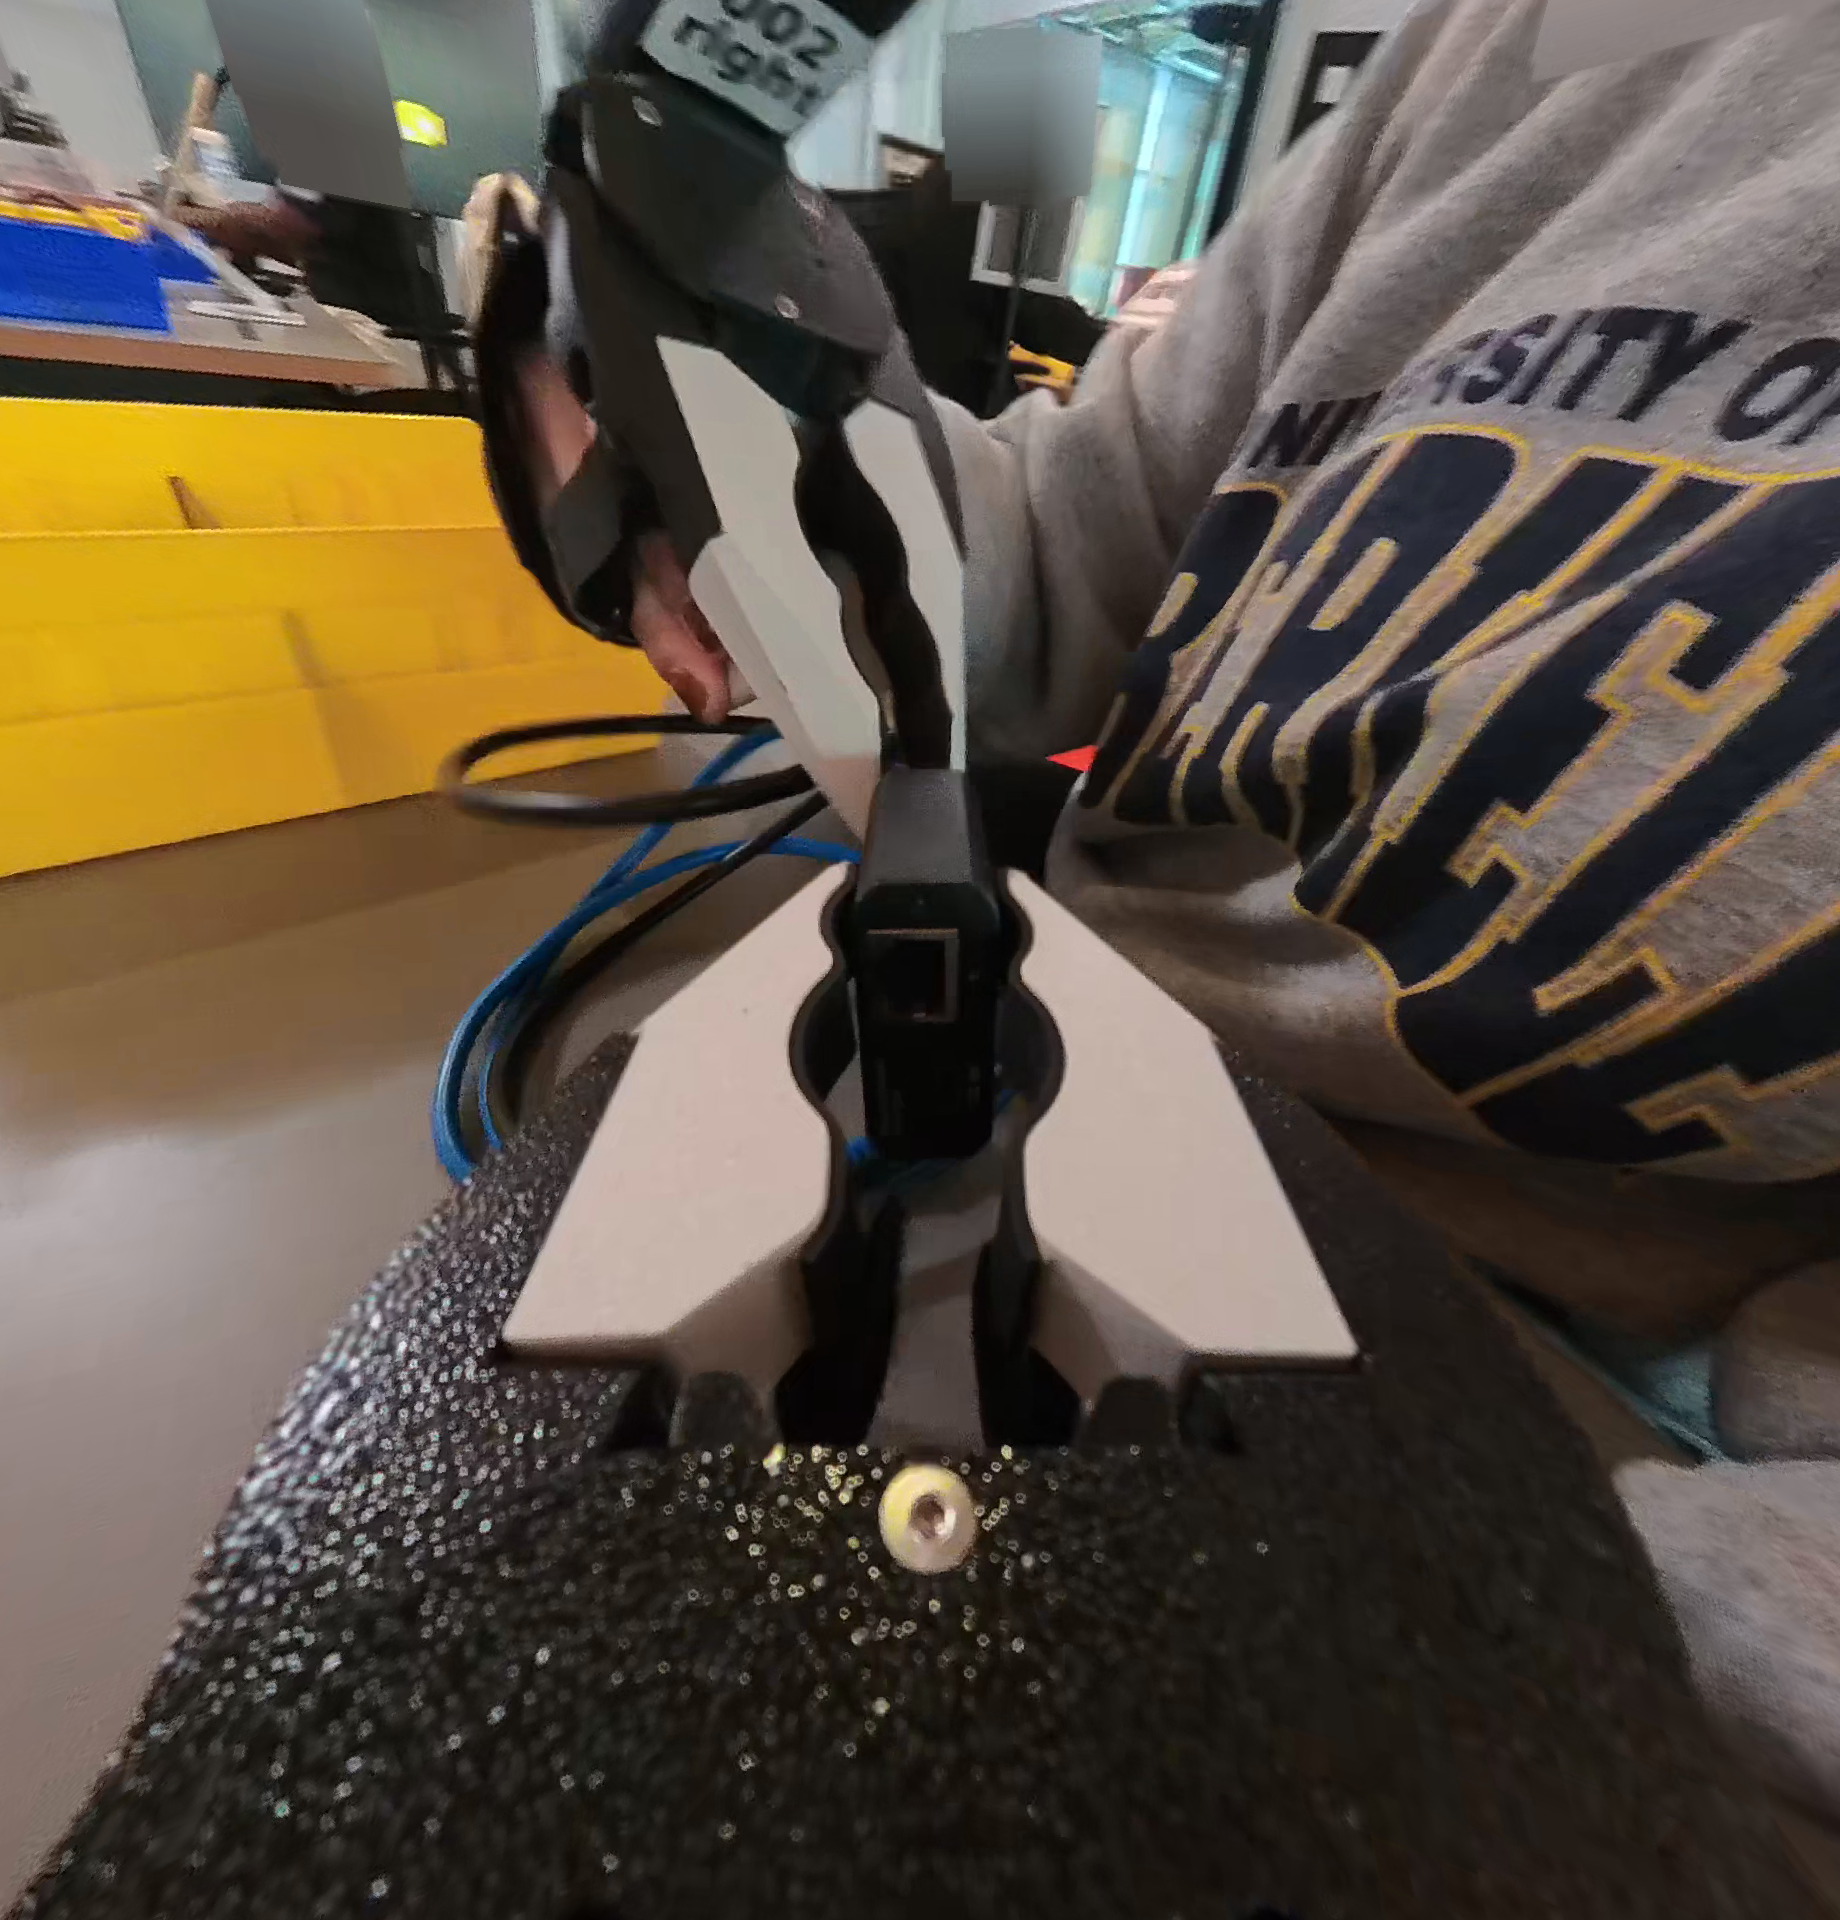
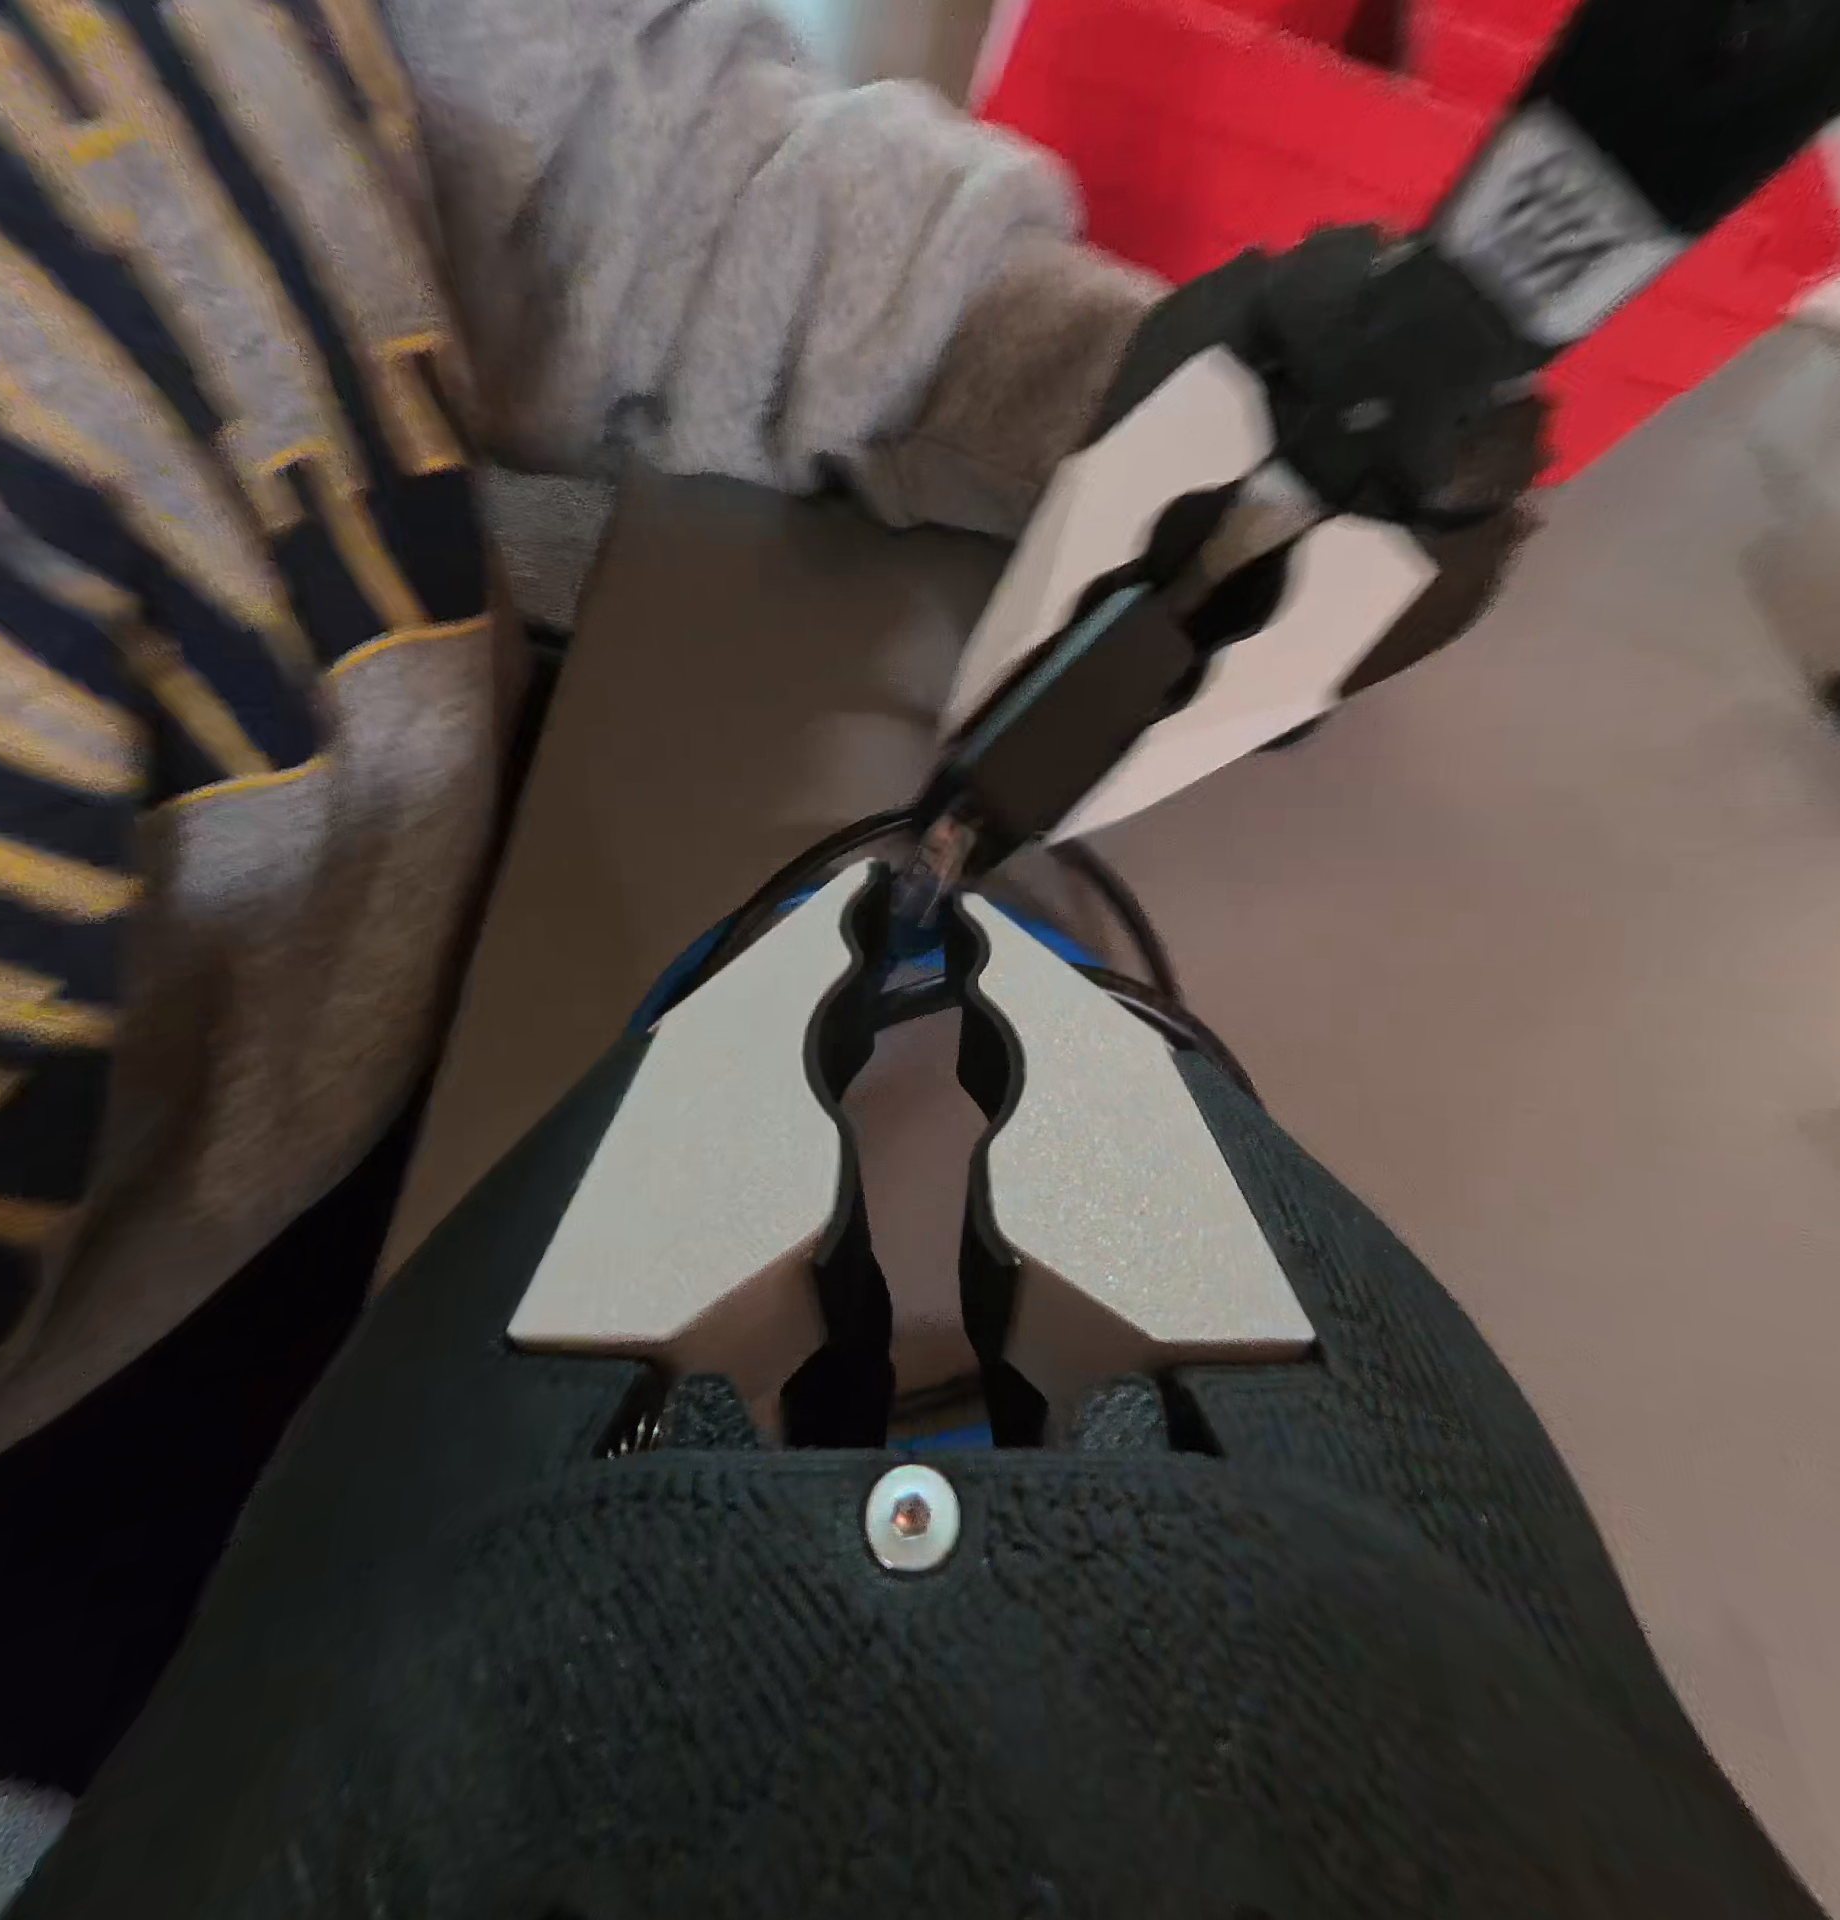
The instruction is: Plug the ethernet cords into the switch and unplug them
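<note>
Switch, small black plastic box [image 1: 926, 987], sits clamped in left gripper [image 1: 926, 914] jaws, empty port facing near. Right gripper [image 2: 911, 904] jaws pinch the blue ethernet cord's clear plug [image 2: 921, 883] at switch's far end. Keep plug square w/ port, push straight.

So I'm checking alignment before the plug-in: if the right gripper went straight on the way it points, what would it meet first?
Probably the switch, held in the left gripper. The right gripper is closed on the plug of a cord, just short of the switch's near end. Blur hides the gap.
</note>
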Demonstrator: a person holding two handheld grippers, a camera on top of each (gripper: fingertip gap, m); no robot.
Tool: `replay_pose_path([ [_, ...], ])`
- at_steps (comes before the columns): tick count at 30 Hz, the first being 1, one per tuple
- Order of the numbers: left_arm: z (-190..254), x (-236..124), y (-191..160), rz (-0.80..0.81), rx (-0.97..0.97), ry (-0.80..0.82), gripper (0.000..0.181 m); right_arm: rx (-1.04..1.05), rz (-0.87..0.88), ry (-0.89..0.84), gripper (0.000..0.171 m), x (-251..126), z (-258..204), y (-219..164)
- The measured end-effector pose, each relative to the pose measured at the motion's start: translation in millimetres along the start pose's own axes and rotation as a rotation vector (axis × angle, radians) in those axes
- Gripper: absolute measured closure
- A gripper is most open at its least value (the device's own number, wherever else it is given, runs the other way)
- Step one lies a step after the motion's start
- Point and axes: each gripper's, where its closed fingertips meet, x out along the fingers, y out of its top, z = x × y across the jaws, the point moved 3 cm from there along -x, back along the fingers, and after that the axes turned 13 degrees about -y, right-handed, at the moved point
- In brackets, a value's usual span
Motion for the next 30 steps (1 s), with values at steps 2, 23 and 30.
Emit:
replay_pose_path([
  [2, 3, -25, 9, 0.094, 0.005, 0.041, 0.16, 0.051, 0.031, 0.029, 0.162, -19, -3, -1],
  [23, -11, -122, 49, 0.542, 0.195, 0.537, 0.161, 0.067, 0.123, -0.708, 0.161, -200, 67, 16],
  [30, -12, -138, 53, 0.602, 0.239, 0.663, 0.161, 0.093, -0.054, -0.777, 0.161, -197, 70, -17],
])
